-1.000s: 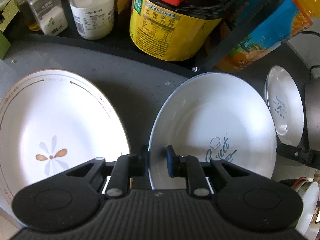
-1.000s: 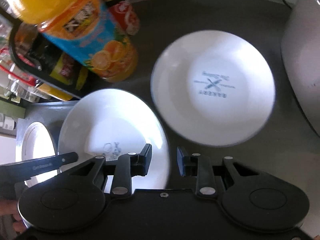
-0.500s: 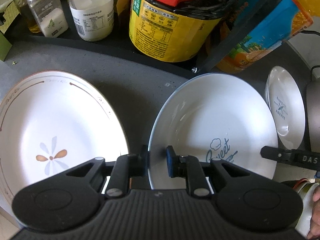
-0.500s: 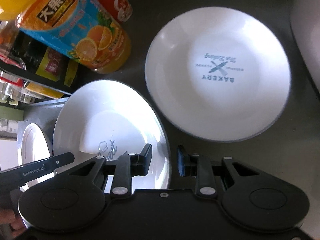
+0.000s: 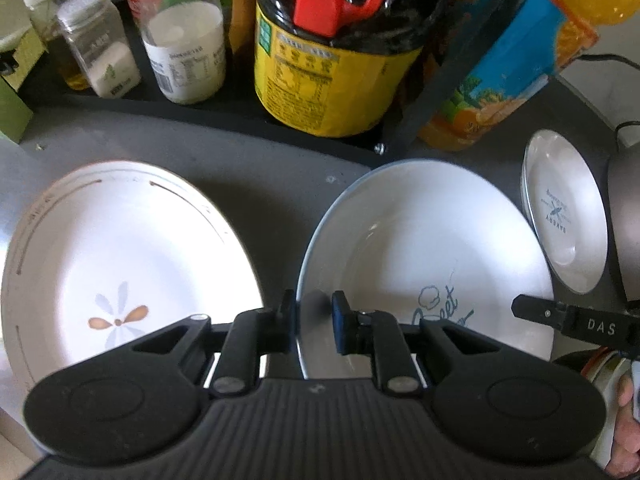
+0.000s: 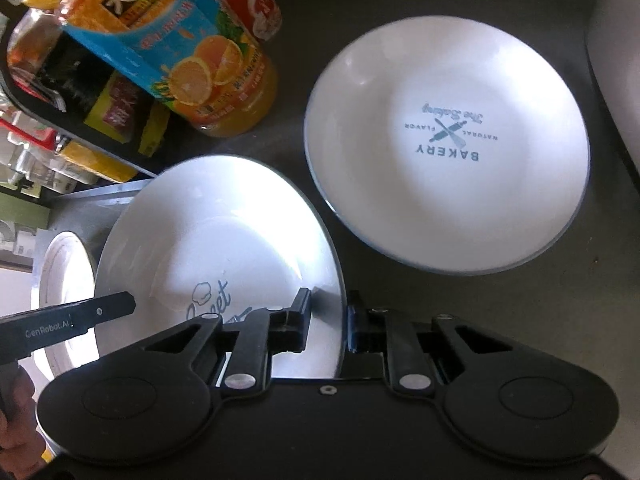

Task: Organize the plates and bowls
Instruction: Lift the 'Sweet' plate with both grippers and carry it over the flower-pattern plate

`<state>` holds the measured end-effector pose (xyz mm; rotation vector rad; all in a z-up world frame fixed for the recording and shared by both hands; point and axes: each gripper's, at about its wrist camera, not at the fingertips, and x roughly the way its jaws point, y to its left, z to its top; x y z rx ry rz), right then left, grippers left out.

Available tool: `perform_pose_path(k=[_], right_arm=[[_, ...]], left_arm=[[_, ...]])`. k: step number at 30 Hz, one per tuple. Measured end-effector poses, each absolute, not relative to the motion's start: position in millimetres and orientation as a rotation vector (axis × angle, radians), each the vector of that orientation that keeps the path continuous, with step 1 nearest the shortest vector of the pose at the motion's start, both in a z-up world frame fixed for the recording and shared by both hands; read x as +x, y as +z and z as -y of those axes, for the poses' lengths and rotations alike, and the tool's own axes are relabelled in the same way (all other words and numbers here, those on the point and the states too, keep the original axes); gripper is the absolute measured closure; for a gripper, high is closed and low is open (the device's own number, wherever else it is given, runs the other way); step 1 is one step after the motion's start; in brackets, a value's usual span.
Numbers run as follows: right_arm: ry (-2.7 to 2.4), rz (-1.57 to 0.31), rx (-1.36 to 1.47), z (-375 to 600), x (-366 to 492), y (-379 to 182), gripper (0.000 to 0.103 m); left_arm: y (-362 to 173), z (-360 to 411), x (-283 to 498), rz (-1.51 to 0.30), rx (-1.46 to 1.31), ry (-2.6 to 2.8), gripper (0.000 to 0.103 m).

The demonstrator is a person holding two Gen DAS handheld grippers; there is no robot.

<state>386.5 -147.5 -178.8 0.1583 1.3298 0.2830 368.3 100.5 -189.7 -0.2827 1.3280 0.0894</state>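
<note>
You pinch the "Sweet" plate [image 6: 224, 240] by opposite rims, left gripper [image 5: 314, 316] and right gripper [image 6: 328, 316], ready to lift it toward the bakery plate [image 6: 448, 152] at two o'clock.

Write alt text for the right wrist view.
The right gripper clamps the rim of a white "Sweet" print plate on a dark grey counter. A white "Bakery" print bowl sits beyond, an orange juice bottle at upper left.

We see three plates in a row on the counter [image 5: 272, 184]: flower plate [image 5: 132, 264] left, middle plate [image 5: 424, 256], bakery plate [image 6: 448, 148] right. Bottles [image 5: 336, 48] stand behind them, a juice bottle [image 6: 200, 60] behind the middle plate.
</note>
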Motion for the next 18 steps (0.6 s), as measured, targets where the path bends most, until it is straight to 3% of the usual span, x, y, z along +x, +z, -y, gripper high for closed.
perform_pose_path(k=[18], right_arm=[[0.379,-1.276,0.215,151.7,375.5,-158.0,0.089]], left_arm=[[-152.0,-118.4,345.2,-1.269,-0.31,0.119,0.087]])
